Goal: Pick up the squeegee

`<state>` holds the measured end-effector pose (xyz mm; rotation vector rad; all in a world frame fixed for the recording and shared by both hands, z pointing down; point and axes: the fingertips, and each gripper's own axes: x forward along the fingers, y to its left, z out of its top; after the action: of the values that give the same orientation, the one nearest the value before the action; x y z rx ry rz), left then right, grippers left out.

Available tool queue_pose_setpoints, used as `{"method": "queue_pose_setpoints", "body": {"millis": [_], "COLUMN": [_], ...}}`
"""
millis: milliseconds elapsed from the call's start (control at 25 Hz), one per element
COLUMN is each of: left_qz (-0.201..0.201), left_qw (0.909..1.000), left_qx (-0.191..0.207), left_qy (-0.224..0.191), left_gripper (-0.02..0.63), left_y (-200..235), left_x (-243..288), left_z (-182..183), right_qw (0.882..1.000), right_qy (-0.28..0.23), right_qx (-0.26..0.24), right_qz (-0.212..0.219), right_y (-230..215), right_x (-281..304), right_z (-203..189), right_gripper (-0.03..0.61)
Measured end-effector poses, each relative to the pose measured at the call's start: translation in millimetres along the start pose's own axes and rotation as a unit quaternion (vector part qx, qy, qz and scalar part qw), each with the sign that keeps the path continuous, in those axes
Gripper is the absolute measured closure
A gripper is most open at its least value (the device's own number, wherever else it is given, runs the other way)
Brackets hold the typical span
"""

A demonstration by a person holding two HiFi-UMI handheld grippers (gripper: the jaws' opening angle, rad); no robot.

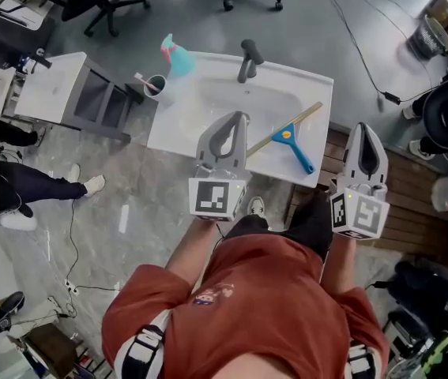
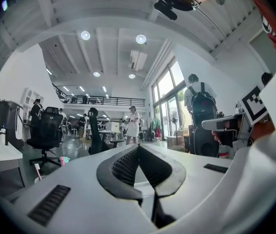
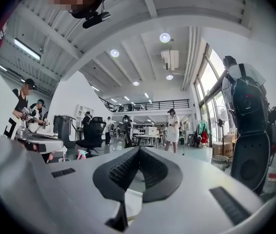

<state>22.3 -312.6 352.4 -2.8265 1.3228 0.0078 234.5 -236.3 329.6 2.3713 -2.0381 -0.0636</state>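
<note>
Left gripper (image 1: pixel 238 118): jaws together, nothing between them. It is held level over the near edge of the white desk (image 1: pixel 306 81). Right gripper (image 1: pixel 364 129): jaws likewise together and empty, positioned off the desk's near right corner.

Squeegee (image 1: pixel 293 142): lies flat on the desk's right portion, between the two grippers as seen from the head view, clear of both. Its blue handle points toward the near edge.

Basin (image 1: pixel 243 105) sits at the desk's centre, with the faucet (image 1: pixel 247 60) behind it. A cup (image 1: pixel 155 86) and a teal spray bottle (image 1: pixel 178 57) stand at the far left corner.
</note>
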Motion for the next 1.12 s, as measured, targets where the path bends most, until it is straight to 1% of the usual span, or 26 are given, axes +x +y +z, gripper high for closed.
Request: {"method": "queue_pose_setpoints", "body": {"millis": [280, 560, 840, 960, 1120], "left_qz": [0.004, 0.007, 0.018, 0.027, 0.037], "left_qw": [0.9998, 0.9993, 0.9979, 0.9971, 0.9956], "left_qx": [-0.009, -0.014, -0.018, -0.022, -0.027], "left_qy": [0.018, 0.034, 0.060, 0.068, 0.081], "left_gripper": [0.597, 0.597, 0.597, 0.597, 0.597], "left_y": [-9, -18, -14, -8, -2], "left_x": [23, 35, 40, 38, 32], "left_z": [-19, -43, -75, -85, -102], "right_qw": [1.000, 0.998, 0.993, 0.988, 0.979], "right_qy": [0.020, 0.051, 0.090, 0.115, 0.159], "right_qx": [-0.006, 0.003, 0.007, 0.008, -0.002], "right_qz": [0.022, 0.045, 0.079, 0.100, 0.131], "right_y": [-7, -8, 9, 22, 39], "right_x": [18, 36, 56, 60, 60], "right_z": [-19, -54, -99, -123, -157], "right_gripper": [0.571, 0.571, 0.569, 0.550, 0.531]}}
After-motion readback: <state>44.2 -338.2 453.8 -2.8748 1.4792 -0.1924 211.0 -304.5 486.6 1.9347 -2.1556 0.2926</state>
